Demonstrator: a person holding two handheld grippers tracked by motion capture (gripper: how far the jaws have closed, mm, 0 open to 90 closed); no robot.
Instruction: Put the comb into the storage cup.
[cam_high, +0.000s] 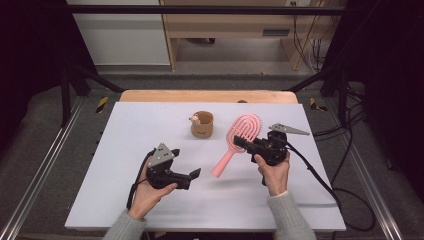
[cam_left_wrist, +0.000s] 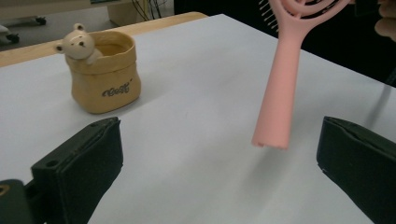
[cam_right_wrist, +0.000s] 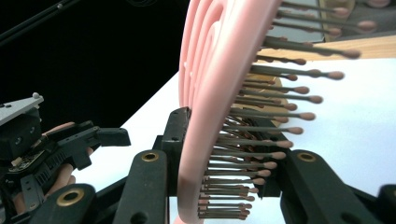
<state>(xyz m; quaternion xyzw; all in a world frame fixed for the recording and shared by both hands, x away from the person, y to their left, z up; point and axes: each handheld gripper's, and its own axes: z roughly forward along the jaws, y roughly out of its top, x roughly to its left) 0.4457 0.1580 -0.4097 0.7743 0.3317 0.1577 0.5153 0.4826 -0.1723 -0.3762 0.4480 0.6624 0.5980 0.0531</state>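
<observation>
From above: pink hairbrush (cam_high: 239, 137) held over the white table (cam_high: 125, 150), head clamped in the right gripper (cam_high: 244, 145); left gripper (cam_high: 192, 176) gapes empty. Left gripper view: handle (cam_left_wrist: 276, 93) hangs between wide jaws; light, stiff, smooth, best gripped mid-handle. Right gripper view: jaws pinch head (cam_right_wrist: 205, 116) beside flexible bristles (cam_right_wrist: 261, 140).

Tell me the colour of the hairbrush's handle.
Pink. The hairbrush handle shows best in the left gripper view, hanging free above the white table.
</observation>
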